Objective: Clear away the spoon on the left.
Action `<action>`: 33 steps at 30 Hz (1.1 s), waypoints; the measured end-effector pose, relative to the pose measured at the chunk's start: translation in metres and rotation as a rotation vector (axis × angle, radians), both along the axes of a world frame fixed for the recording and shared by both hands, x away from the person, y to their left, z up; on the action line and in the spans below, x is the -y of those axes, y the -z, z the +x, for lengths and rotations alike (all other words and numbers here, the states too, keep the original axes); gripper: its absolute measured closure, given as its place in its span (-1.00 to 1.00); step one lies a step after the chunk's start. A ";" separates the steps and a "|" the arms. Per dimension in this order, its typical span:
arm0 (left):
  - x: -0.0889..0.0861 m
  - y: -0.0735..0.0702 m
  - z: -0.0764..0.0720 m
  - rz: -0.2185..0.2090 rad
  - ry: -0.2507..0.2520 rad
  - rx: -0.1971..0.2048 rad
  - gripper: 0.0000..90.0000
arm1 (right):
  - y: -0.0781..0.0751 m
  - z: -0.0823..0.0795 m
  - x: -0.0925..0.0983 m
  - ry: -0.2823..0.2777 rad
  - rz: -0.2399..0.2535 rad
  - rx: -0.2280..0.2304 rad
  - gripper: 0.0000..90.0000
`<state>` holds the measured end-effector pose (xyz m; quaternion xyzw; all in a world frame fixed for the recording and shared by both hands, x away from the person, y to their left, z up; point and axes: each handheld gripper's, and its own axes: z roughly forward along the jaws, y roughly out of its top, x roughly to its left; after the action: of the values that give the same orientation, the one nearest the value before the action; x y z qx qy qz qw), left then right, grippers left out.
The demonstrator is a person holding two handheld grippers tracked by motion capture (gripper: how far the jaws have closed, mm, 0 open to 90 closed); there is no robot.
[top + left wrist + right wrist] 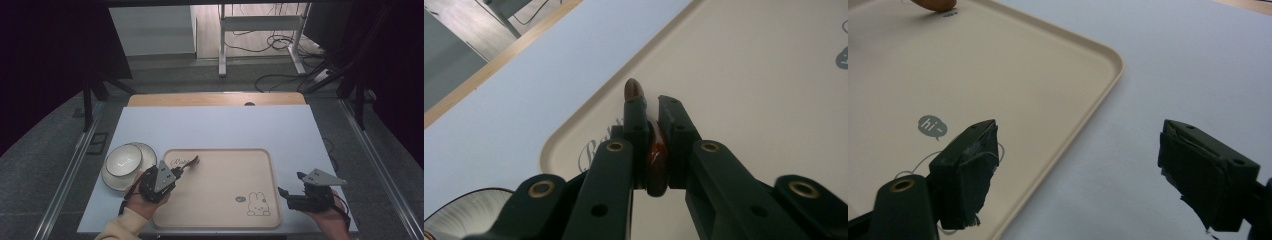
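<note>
Left hand-held gripper (192, 162) sits over the beige tray (220, 220), near the tray's 10 o'clock corner, jaws pointing toward 1 o'clock. Jaws are nearly closed and clamped on a brown spoon (656, 157) — in the left gripper view the spoon is pinched edge-on between the two black jaws, its rounded end sticking out past the tips and hanging just above the printed script on the tray. In the high view the dark end of the spoon pokes out beyond the jaws right next to that script.

White bowl (123, 159) sits on a white plate (112, 182) at 9 o'clock from the left hand-held gripper, just off the tray's left edge, on the pale blue counter (220, 127). The left hand (145, 200) wraps the gripper body from 6 o'clock.

Right hand-held gripper (290, 184) is at the counter's 4 o'clock, just outside the tray's right rim, well apart from the spoon. Jaws wide open, nothing between them — in the right gripper view one jaw hangs over the tray next to the grey "hi~" bubble (931, 125), the other over bare counter, with the tray rim running between them. Rabbit drawing (258, 205) sits in the tray's 5 o'clock corner, near the right gripper
</note>
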<state>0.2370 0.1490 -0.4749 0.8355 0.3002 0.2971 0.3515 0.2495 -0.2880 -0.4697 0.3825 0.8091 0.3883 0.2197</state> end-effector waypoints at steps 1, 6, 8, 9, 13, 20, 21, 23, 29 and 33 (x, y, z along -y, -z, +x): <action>0.000 0.001 -0.001 0.007 0.001 0.000 0.87 | 0.000 0.000 0.000 0.000 0.001 -0.001 -0.63; 0.001 0.005 -0.004 0.030 0.004 -0.007 0.86 | 0.000 0.000 0.000 -0.001 0.000 -0.001 -0.63; 0.003 0.006 -0.004 0.036 0.007 -0.010 0.85 | 0.000 0.000 0.000 -0.001 0.000 0.000 -0.63; 0.003 0.006 -0.005 0.036 0.008 -0.011 0.85 | 0.000 0.000 0.000 -0.001 0.000 0.000 -0.63; 0.005 0.007 -0.006 0.036 0.011 -0.013 0.83 | 0.000 0.000 0.000 -0.003 0.000 -0.002 -0.63; 0.006 0.013 -0.007 0.052 0.007 -0.025 0.82 | 0.001 0.000 0.000 -0.003 -0.002 -0.003 -0.63; 0.006 0.013 -0.007 0.059 0.007 -0.029 0.82 | 0.001 0.000 0.000 -0.003 -0.002 -0.003 -0.63; 0.008 0.016 -0.008 0.063 0.008 -0.036 0.82 | 0.001 0.000 -0.001 -0.004 -0.003 -0.004 -0.63; 0.013 0.025 -0.010 0.105 0.027 -0.070 0.77 | 0.001 0.000 -0.001 -0.009 -0.006 -0.008 -0.63; 0.015 0.030 -0.008 0.122 0.045 -0.114 0.72 | 0.001 0.000 -0.002 -0.009 -0.006 -0.007 -0.63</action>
<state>0.2290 0.1338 -0.5046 0.8774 0.2821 0.2590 0.2890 0.2496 -0.2863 -0.4711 0.3794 0.8128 0.3854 0.2163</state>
